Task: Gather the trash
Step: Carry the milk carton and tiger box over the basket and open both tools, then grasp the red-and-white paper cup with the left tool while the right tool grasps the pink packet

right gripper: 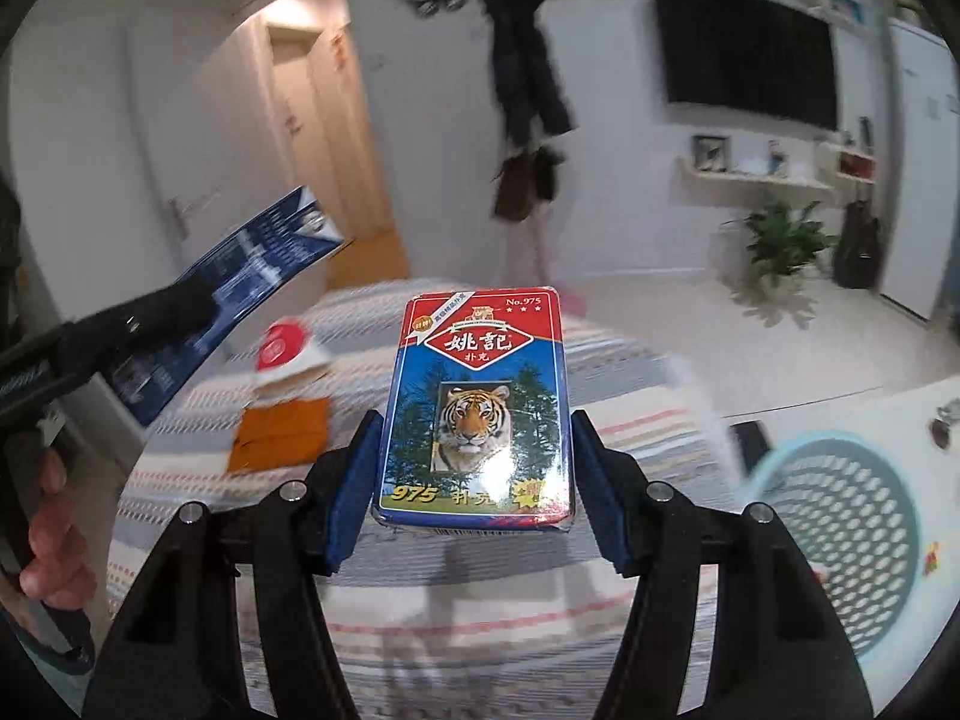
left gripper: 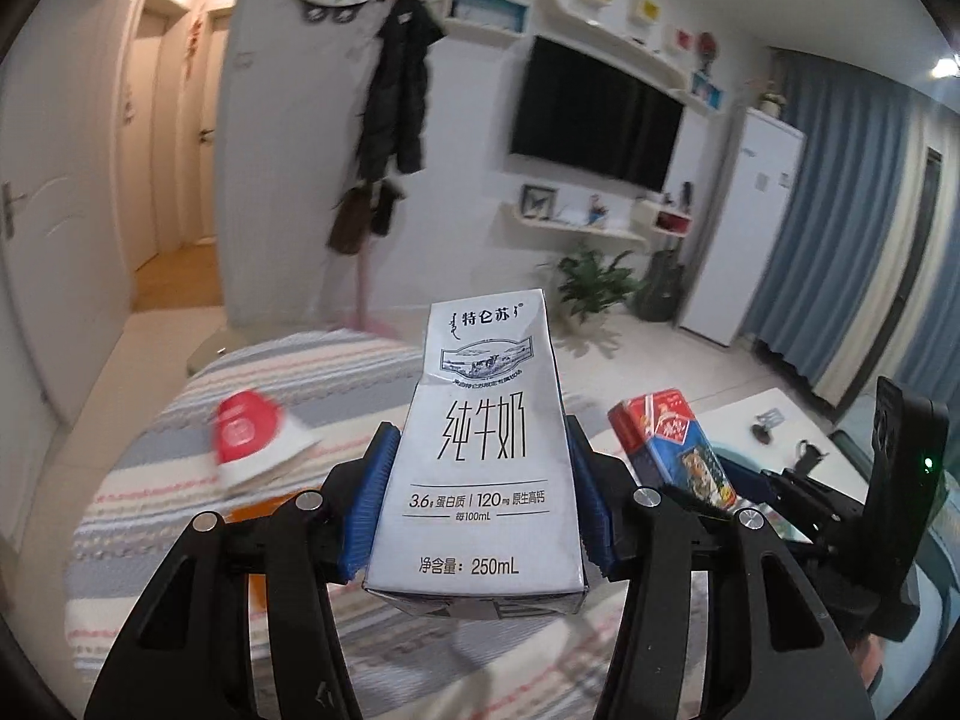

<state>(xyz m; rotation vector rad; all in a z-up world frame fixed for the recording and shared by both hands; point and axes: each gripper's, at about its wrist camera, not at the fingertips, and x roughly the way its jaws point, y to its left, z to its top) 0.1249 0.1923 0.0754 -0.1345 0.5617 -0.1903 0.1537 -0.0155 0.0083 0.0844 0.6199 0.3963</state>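
Note:
A white 250 mL milk carton [left gripper: 480, 450] stands upright between the blue pads of my left gripper [left gripper: 480, 429], which is shut on its sides and holds it above the striped cover. My right gripper [right gripper: 477, 420] is shut on a red and blue playing-card box [right gripper: 474, 402] with a tiger picture, also lifted off the cover. The left wrist view shows that card box [left gripper: 672, 444] just right of the carton. In the right wrist view the carton [right gripper: 240, 282] is at the left, tilted, with a hand [right gripper: 54, 540] on the left gripper's handle.
On the striped cover [left gripper: 150, 510] lie a red and white paper cup [right gripper: 288, 348] and an orange flat packet [right gripper: 282, 438]. A light blue mesh basket [right gripper: 852, 540] stands at the lower right beside a white table [left gripper: 780, 420] with small items.

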